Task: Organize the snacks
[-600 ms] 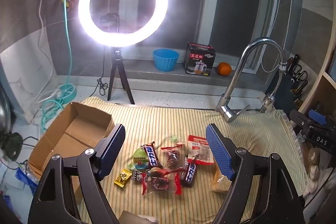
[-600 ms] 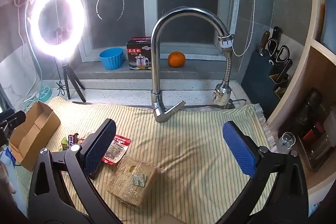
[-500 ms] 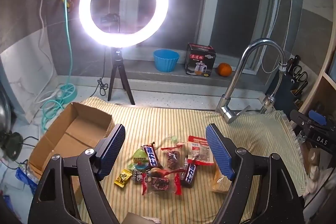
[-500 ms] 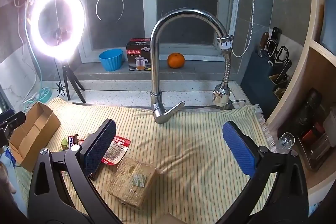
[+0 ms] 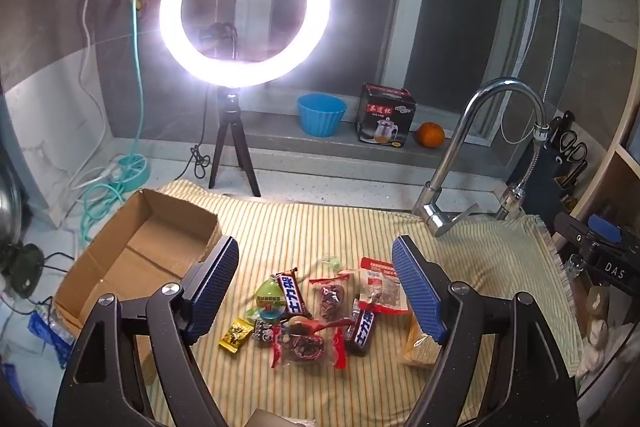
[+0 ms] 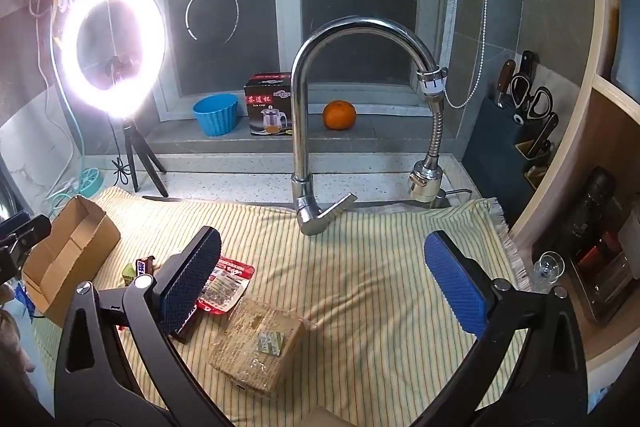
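Observation:
Several snack packets (image 5: 316, 311) lie bunched on the striped cloth (image 5: 328, 227): chocolate bars, red-edged dried-fruit bags, a small yellow packet and a green round sweet. My left gripper (image 5: 316, 283) hovers above them, open, nothing between its blue pads. An open cardboard box (image 5: 136, 259) sits to the left. In the right wrist view, a brown wrapped cracker pack (image 6: 260, 343) lies low on the cloth, with a red-and-white packet (image 6: 224, 283) beside it. My right gripper (image 6: 324, 279) stands wide open over bare cloth, right of both. The box (image 6: 68, 255) shows at far left.
A chrome tap (image 6: 316, 131) rises behind the cloth. A lit ring light on a tripod (image 5: 244, 11) stands back left. A blue bowl (image 5: 321, 115), a tea-cup carton (image 5: 386, 115) and an orange (image 5: 431, 135) sit on the sill. A knife block (image 6: 516, 131) and shelves flank the right.

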`<state>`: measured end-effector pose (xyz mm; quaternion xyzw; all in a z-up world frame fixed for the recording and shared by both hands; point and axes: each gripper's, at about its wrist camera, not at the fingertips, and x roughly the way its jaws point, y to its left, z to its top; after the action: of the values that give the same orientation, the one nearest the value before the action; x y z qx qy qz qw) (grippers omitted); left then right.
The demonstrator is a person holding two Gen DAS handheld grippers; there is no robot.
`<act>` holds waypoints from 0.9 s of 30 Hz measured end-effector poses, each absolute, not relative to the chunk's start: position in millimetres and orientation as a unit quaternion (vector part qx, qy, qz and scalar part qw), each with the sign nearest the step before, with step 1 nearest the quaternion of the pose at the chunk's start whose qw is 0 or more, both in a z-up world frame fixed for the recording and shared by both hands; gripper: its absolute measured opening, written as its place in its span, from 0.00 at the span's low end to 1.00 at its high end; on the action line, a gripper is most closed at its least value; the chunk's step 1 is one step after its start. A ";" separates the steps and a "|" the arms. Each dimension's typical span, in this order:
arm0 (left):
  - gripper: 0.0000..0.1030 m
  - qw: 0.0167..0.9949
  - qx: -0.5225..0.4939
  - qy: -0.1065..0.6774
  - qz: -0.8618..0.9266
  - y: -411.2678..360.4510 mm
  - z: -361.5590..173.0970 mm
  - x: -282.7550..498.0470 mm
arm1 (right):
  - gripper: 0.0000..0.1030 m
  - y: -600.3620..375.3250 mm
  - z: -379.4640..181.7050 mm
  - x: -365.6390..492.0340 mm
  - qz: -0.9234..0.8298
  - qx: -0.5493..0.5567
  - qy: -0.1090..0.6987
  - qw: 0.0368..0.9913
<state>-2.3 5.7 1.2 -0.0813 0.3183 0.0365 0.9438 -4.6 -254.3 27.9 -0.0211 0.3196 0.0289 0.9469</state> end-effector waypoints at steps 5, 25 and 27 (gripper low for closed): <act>0.77 0.944 -0.084 0.317 0.039 5.7 1.1 -4.2 | 1.00 -252.0 32.2 -8.4 0.029 -0.023 0.318 0.948; 0.77 0.944 -0.087 0.316 0.038 5.9 1.1 -4.0 | 1.00 -251.8 30.9 -5.8 0.030 -0.023 0.319 0.947; 0.77 0.944 -0.086 0.317 0.038 5.4 1.2 -3.4 | 1.00 -251.0 31.4 -6.9 0.031 -0.023 0.320 0.947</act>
<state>-3.4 5.4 1.2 -0.0862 0.3165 0.0384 0.9439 -6.9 -251.0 31.4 -0.0231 0.3196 0.0311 0.9467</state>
